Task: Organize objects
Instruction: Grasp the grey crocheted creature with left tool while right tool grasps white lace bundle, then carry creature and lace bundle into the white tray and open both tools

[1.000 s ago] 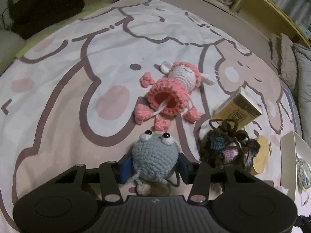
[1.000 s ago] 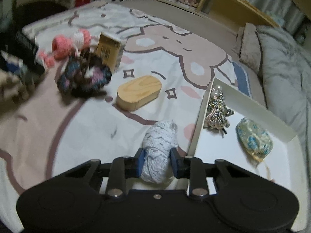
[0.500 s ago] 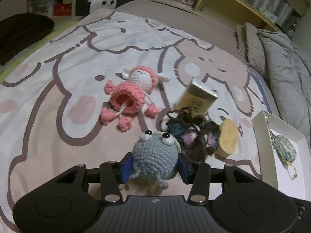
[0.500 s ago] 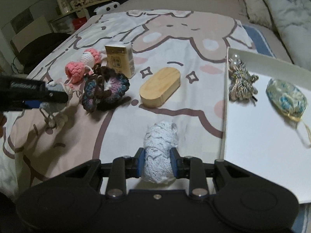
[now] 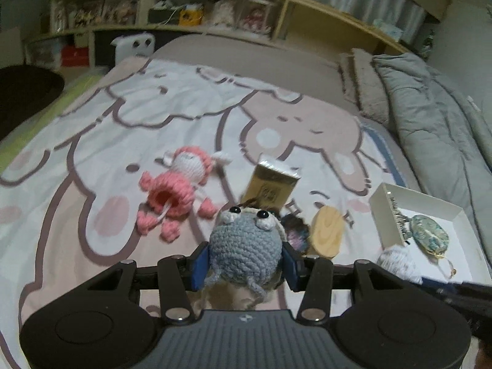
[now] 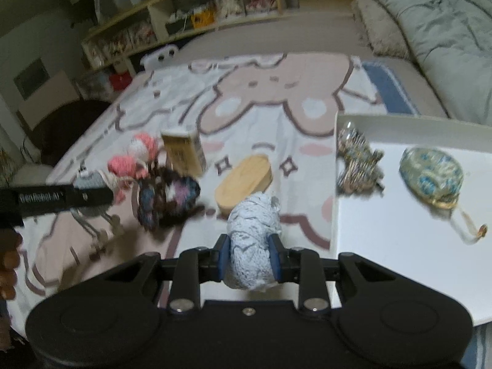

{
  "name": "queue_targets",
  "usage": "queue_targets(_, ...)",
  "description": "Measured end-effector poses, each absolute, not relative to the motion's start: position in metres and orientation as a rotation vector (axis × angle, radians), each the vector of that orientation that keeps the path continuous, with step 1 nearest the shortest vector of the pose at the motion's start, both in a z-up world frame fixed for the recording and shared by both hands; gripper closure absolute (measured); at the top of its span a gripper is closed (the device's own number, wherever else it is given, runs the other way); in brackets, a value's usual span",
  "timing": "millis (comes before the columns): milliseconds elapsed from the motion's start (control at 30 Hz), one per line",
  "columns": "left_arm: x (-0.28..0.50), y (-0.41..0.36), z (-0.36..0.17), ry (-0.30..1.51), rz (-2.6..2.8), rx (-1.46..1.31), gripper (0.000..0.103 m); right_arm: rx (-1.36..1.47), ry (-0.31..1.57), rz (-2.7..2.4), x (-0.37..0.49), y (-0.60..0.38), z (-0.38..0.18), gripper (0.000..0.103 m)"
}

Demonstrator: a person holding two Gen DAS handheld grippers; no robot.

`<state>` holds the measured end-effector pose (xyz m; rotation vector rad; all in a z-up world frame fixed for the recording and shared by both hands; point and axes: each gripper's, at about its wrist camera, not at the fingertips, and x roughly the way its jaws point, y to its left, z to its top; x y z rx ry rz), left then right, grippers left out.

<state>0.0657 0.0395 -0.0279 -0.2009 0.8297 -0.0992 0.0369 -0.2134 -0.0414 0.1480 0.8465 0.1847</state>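
My left gripper (image 5: pixel 244 259) is shut on a grey crochet toy with googly eyes (image 5: pixel 244 246) and holds it above the bed. My right gripper (image 6: pixel 249 259) is shut on a white-grey yarn bundle (image 6: pixel 253 240), lifted just left of the white tray (image 6: pixel 399 246). The tray holds a beaded cord bundle (image 6: pixel 356 163) and a blue-gold pouch (image 6: pixel 432 175). On the blanket lie a pink crochet doll (image 5: pixel 175 193), a gold box (image 5: pixel 272 187), a dark multicolour crochet piece (image 6: pixel 167 196) and an oval wooden box (image 6: pixel 246 178).
The blanket with a cartoon print (image 5: pixel 153 117) covers the bed. A grey duvet and pillows (image 5: pixel 430 117) lie at the right. Wooden shelves (image 5: pixel 215 15) run along the back. The left gripper also shows in the right wrist view (image 6: pixel 55 198).
Both grippers have risen with their loads. The left one swung right toward the tray; the right one moved nearer the tray's left edge.
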Motion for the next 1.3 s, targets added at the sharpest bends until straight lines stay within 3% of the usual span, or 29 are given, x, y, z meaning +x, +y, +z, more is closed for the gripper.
queue_targets(400,0.067,-0.014,0.013,0.732,-0.259,-0.169,0.054,0.161,0.736,0.141,0.021,-0.276,-0.001,0.075)
queue_targets(833,0.087,-0.140,0.023,0.702,-0.462,-0.157,0.054,0.139,0.697,-0.007,0.008,-0.396,0.014,0.075)
queue_targets(1300,0.115,-0.279,-0.004,0.730,-0.658,-0.137,0.054,0.116,0.693,-0.070,0.018,-0.482,0.004,0.075)
